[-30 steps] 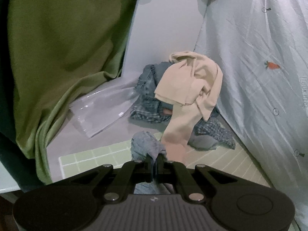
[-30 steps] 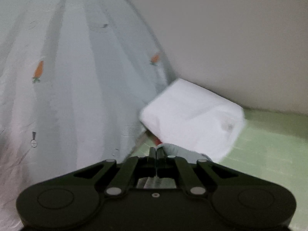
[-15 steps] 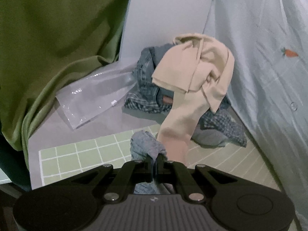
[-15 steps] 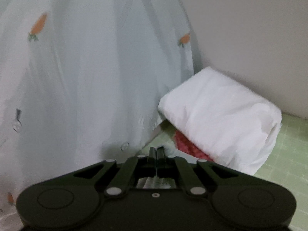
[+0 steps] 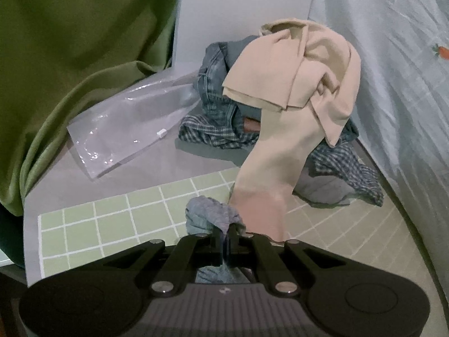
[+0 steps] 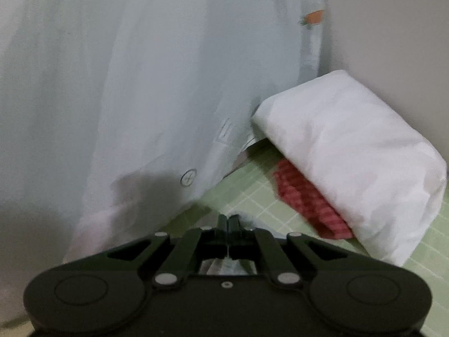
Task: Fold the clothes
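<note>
1. At the bottom of the left wrist view, your left gripper [image 5: 224, 229] has its jaws clamped on a bunched fold of blue-grey cloth [image 5: 209, 216], which rises in a crumpled knot above the fingertips and hangs below them too.
2. Just beside that knot, to its right, a long beige garment [image 5: 283, 129] trails down from the pile to the mat.
3. Under both lies a green checked mat [image 5: 112, 221] with white grid lines, spread on a grey surface [image 5: 168, 168].
4. Farther out sits the pile of clothes: the beige garment draped on top, blue jeans [image 5: 216, 84] behind and to its left, a dark checked shirt [image 5: 213, 132] beneath, its other end spilling out to the right.
5. Left of the pile, a clear plastic bag [image 5: 126, 129] lies flat on the grey surface.
6. A green curtain [image 5: 70, 56] fills the left side; a pale sheet with a carrot print [image 5: 393, 98] hangs along the right.
7. In the right wrist view, your right gripper [image 6: 228, 220] has its jaws pressed together on a thin edge of pale cloth [image 6: 224, 266], seen between the linkage arms; the view is blurred.
8. The pale carrot-print sheet [image 6: 140, 84] fills the left and centre.
9. To the right, a folded white bundle [image 6: 350, 163] rests on a red ribbed item [image 6: 308, 196], both on the green mat [image 6: 280, 205].
</note>
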A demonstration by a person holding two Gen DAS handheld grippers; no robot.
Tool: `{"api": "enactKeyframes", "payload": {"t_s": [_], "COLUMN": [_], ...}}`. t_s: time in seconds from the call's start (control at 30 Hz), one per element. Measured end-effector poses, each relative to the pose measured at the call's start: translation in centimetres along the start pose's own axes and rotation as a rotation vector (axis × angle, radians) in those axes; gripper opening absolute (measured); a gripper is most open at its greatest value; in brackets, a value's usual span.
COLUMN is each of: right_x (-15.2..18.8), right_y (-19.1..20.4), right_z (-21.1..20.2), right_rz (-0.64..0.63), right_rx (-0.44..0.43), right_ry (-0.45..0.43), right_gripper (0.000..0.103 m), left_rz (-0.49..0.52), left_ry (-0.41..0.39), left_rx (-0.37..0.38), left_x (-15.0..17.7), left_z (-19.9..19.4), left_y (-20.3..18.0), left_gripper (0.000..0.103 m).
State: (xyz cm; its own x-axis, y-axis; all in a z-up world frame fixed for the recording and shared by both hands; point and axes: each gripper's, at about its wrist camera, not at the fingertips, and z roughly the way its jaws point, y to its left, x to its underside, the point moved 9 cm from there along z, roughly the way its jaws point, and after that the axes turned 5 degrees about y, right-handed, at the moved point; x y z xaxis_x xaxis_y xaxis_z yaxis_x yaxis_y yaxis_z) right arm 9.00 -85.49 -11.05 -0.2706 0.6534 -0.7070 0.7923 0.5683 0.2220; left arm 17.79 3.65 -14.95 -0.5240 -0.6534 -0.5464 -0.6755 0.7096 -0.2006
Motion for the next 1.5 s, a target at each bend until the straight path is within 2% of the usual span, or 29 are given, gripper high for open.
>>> {"api": "enactKeyframes", "payload": {"t_s": [0.13,0.37,0.43,0.47,0.5,0.53,0.57,0.6,0.67,0.8,0.9,1.03,1.17,1.23,1.33,1.4,1.43,1.47,1.5], "right_x": [0.4,2.2,2.7,2.9,3.0,3.1,3.2,3.3,3.9,6.4,9.0,12.0,13.9,14.1,14.3,14.5,14.6,14.8,15.0], "right_y": [1.6,2.5,2.2,1.9,1.6,1.4,1.2,1.3,1.6,2.9,4.3,6.2,7.1,6.8,6.6,6.5,6.5,6.5,6.5], "right_z": [2.3,7.4,8.7,9.0,9.0,8.5,7.9,7.3,5.8,3.1,1.9,1.9,3.0,3.8,4.7,5.2,5.4,5.5,5.7], "right_rz": [-0.037,-0.006,0.013,0.032,0.067,0.098,0.126,0.127,0.088,-0.056,-0.169,-0.271,-0.289,-0.263,-0.212,-0.181,-0.169,-0.159,-0.153], "right_rx": [0.016,0.017,0.037,0.045,0.049,0.038,0.018,-0.001,-0.029,-0.056,-0.077,-0.095,-0.081,-0.068,-0.095,-0.127,-0.137,-0.143,-0.145], "right_ry": [0.031,0.131,0.164,0.181,0.194,0.19,0.177,0.168,0.157,0.148,0.164,0.202,0.252,0.271,0.305,0.328,0.337,0.345,0.35], "right_gripper": [0.001,0.002,0.009,0.022,0.041,0.046,0.048,0.052,0.058,0.067,0.07,0.07,0.07,0.068,0.058,0.043,0.039,0.03,0.02], "left_rz": [0.004,0.006,0.015,0.023,0.031,0.04,0.044,0.048,0.054,0.075,0.102,0.176,0.243,0.241,0.231,0.222,0.216,0.207,0.199], "left_ry": [0.007,0.054,0.076,0.091,0.105,0.112,0.105,0.098,0.071,0.069,0.102,0.189,0.243,0.265,0.29,0.304,0.31,0.318,0.33], "left_rx": [-0.008,-0.031,-0.038,-0.039,-0.041,-0.059,-0.071,-0.082,-0.05,0.014,0.084,0.149,0.198,0.211,0.215,0.204,0.199,0.195,0.192], "left_x": [0.1,0.6,0.8,0.9,0.9,0.8,0.7,0.6,0.5,1.9,4.7,9.7,13.4,14.1,14.6,14.7,14.7,14.8,14.9], "left_z": [1.4,4.7,5.5,5.7,5.8,5.6,5.2,4.8,3.4,0.9,-0.4,-0.4,0.1,0.5,1.1,1.6,1.9,2.2,2.5], "left_y": [-0.5,-1.0,-1.2,-1.4,-1.6,-1.7,-1.7,-1.8,-2.1,-3.6,-5.7,-8.9,-11.8,-12.6,-13.1,-13.1,-13.1,-13.0,-12.9], "left_gripper": [0.003,0.004,0.008,0.011,0.024,0.033,0.051,0.063,0.068,0.074,0.074,0.074,0.073,0.07,0.059,0.046,0.042,0.031,0.015]}}
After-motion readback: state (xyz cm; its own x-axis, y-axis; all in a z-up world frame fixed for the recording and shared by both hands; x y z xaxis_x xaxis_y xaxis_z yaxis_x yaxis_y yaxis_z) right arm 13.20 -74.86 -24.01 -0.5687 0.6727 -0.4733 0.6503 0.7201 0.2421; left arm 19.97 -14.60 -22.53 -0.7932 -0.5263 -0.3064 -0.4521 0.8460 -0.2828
